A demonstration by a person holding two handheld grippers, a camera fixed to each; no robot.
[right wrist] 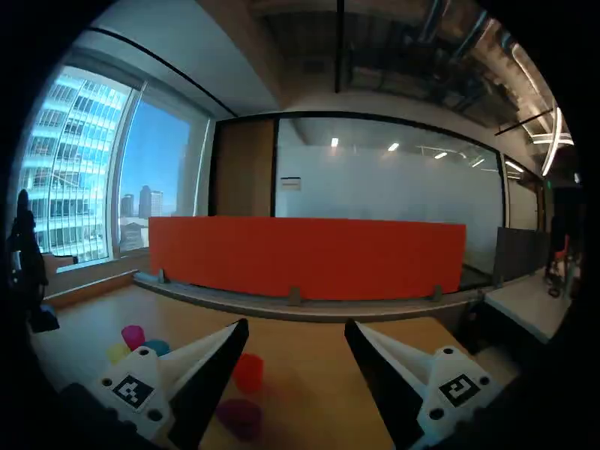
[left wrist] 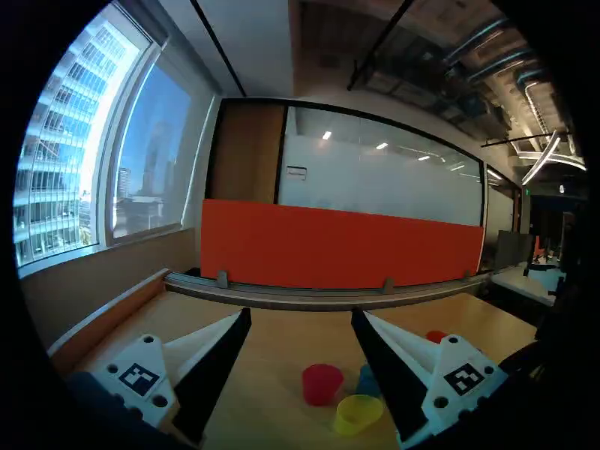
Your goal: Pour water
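Observation:
My left gripper [left wrist: 300,315] is open above a wooden table [left wrist: 285,337], nothing between its fingers. Below it stand a pink-red cup [left wrist: 322,384], a yellow cup [left wrist: 358,414] and a blue cup [left wrist: 367,380] half hidden by the right finger. A red cup [left wrist: 435,336] peeks out farther right. My right gripper [right wrist: 295,324] is also open and holds nothing. Under it sit a red cup [right wrist: 249,373] and a purple cup [right wrist: 240,417]. Off to its left stand the pink cup [right wrist: 133,336], yellow cup [right wrist: 118,352] and blue cup [right wrist: 157,346]. Whether any cup holds water cannot be told.
An orange divider panel [left wrist: 337,247] on a grey rail [left wrist: 315,294] closes the table's far side. Windows [left wrist: 90,165] run along the left wall. A dark shape [right wrist: 24,262] stands at the left edge of the right gripper view. Another desk [right wrist: 525,300] lies to the right.

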